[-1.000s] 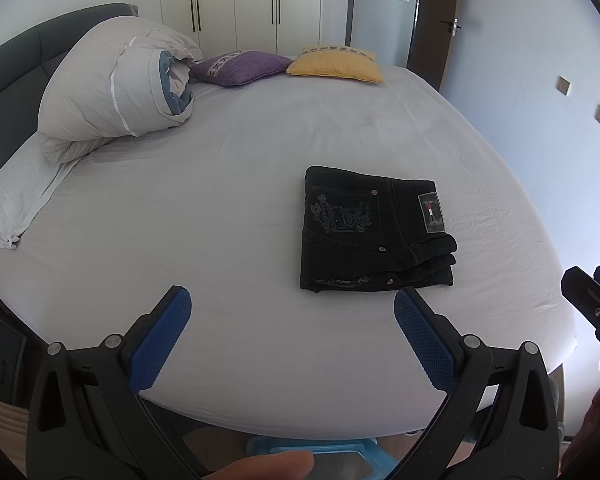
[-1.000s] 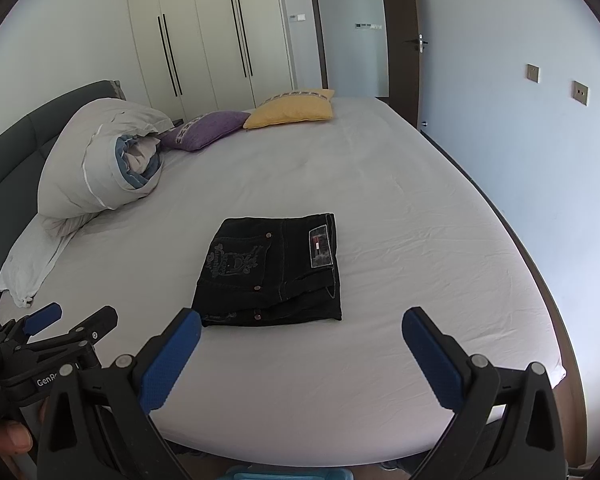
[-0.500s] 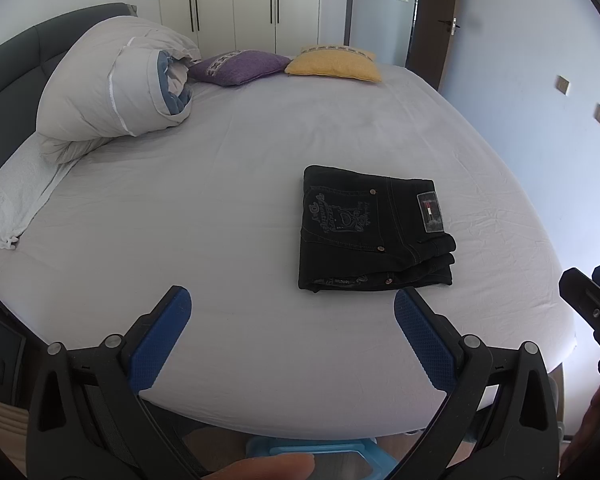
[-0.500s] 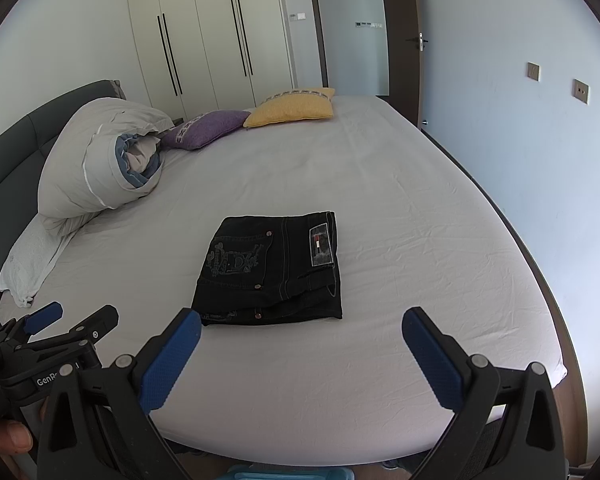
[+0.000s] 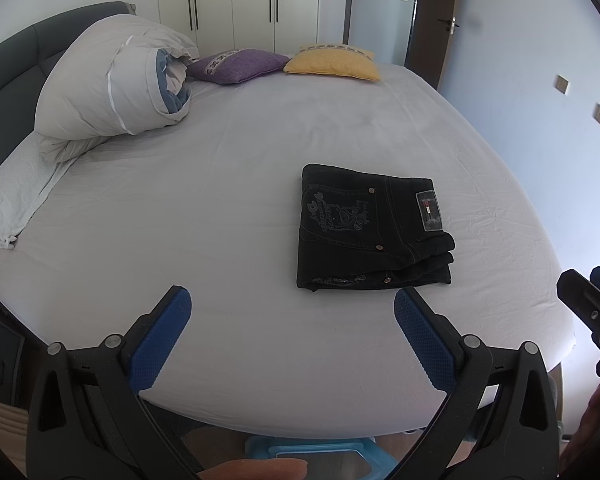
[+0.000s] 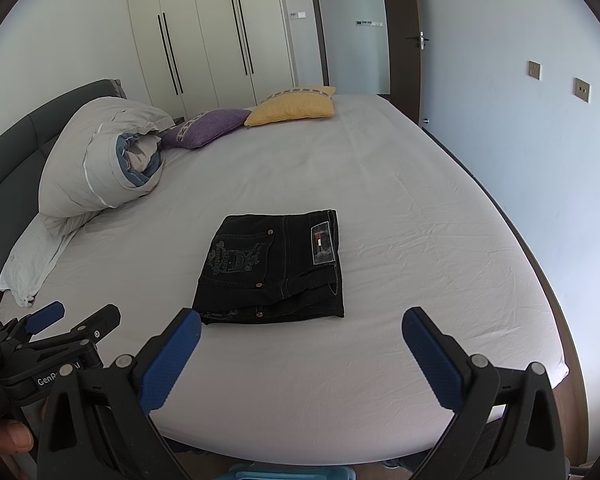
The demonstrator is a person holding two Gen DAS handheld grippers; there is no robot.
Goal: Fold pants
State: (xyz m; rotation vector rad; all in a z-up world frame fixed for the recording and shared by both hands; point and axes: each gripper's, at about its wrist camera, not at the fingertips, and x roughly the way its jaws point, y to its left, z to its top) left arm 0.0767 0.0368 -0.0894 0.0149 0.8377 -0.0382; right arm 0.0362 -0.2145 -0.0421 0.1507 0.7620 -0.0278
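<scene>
We are holding the left gripper (image 5: 292,316) and right gripper (image 6: 300,336) with jaws spread wide, empty, near the folded pants (image 6: 272,270) lying on the bed (image 6: 420,240).

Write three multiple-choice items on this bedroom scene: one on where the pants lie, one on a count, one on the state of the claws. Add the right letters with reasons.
1. Where do the pants lie?
A. on the floor
B. on the bed, near its front edge
C. on top of the rolled duvet

2. How many small cushions lie at the far end of the bed?
A. two
B. three
C. four

3. What state are the claws in?
A. both shut on the pants
B. one open, one shut
C. both open and holding nothing

Answers:
1 B: the folded black pants rest flat on the sheet, apart from the duvet.
2 A: only a purple cushion and a yellow cushion show.
3 C: the left claw and right claw have their fingers spread wide with only the sheet between them.
</scene>
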